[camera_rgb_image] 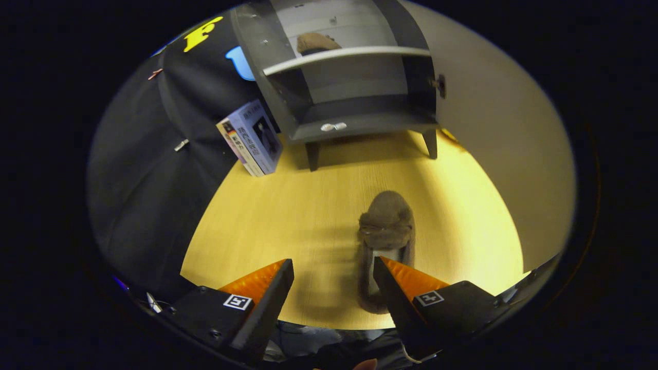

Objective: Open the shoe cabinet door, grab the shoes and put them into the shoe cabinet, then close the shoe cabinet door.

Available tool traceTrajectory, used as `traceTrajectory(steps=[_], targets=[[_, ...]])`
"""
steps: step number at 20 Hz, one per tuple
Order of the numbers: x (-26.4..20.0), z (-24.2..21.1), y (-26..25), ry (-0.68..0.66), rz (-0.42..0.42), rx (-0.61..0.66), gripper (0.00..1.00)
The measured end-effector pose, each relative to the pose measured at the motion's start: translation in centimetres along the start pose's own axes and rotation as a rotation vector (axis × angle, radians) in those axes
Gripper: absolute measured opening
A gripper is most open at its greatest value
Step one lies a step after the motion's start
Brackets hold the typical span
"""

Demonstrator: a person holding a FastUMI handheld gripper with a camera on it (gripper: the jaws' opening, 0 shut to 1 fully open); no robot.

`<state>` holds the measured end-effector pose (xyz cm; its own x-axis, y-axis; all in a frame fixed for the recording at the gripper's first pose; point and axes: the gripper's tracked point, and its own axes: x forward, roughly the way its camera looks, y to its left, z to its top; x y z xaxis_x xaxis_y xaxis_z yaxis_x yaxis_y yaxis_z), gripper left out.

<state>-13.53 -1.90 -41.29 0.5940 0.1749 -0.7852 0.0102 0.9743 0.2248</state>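
Cabinet [354, 123] door already open, one shoe [314, 43] on far upper shelf. Second shoe [385, 226] on floor [288, 216], just ahead of right finger. Gripper [333, 270] spread wide, holding nothing. Left: grab, shelve, close door.

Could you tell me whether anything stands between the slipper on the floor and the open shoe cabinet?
Nothing visible does. The slipper lies just ahead of the open gripper, beside one finger. Bare wooden floor runs from it to the shoe cabinet, door open. A box leans off to the side.
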Motion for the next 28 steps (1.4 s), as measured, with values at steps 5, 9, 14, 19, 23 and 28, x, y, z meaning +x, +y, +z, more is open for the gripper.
traceTrajectory(steps=[5, 9, 14, 19, 23, 28], targets=[[3.8, -2.2, -1.5, 0.061, -0.061, 0.038, 0.99], [6.1, -2.0, -1.7, 0.054, -0.082, 0.037, 0.99], [8.6, -1.1, -2.7, 0.007, -0.134, 0.021, 0.93], [11.3, 0.8, -5.4, -0.086, -0.253, 0.014, 0.68], [11.7, 2.1, -6.1, -0.139, -0.268, 0.037, 0.34], [10.9, 3.0, -5.8, -0.165, -0.221, 0.022, 0.08]])
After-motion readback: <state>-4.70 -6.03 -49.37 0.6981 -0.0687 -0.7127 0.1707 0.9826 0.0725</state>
